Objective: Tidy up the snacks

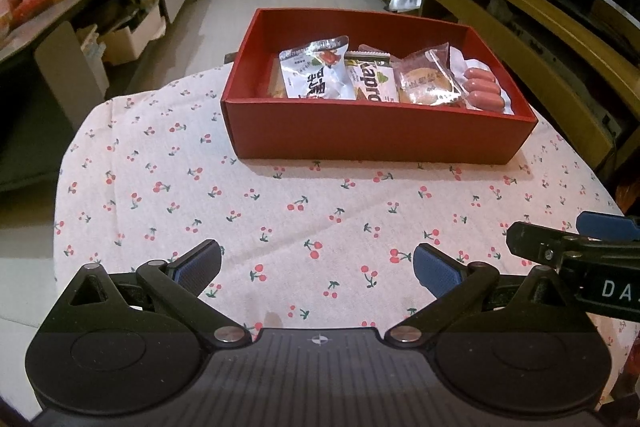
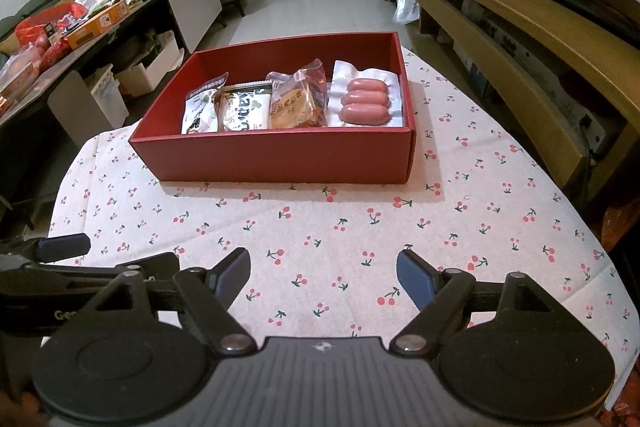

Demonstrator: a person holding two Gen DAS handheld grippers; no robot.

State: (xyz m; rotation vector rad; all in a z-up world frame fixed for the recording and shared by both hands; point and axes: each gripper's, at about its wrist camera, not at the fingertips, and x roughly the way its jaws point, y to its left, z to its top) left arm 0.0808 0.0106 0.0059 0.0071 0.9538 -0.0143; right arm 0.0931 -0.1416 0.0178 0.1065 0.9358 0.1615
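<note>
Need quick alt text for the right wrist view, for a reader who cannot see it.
A red box on a cherry-print tablecloth holds four snack packs side by side, a sausage pack rightmost. The right gripper hangs open and empty in front of it.

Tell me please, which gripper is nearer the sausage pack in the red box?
Right, slightly. The sausage pack sits at the box's right end, almost straight ahead of the right gripper; the left gripper faces it off to its right.

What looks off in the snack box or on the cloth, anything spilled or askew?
Nothing stands out. Four snack packs sit side by side in the red box, with the sausage pack flat at its right end. Nothing is spilled on the cherry-print cloth.
</note>
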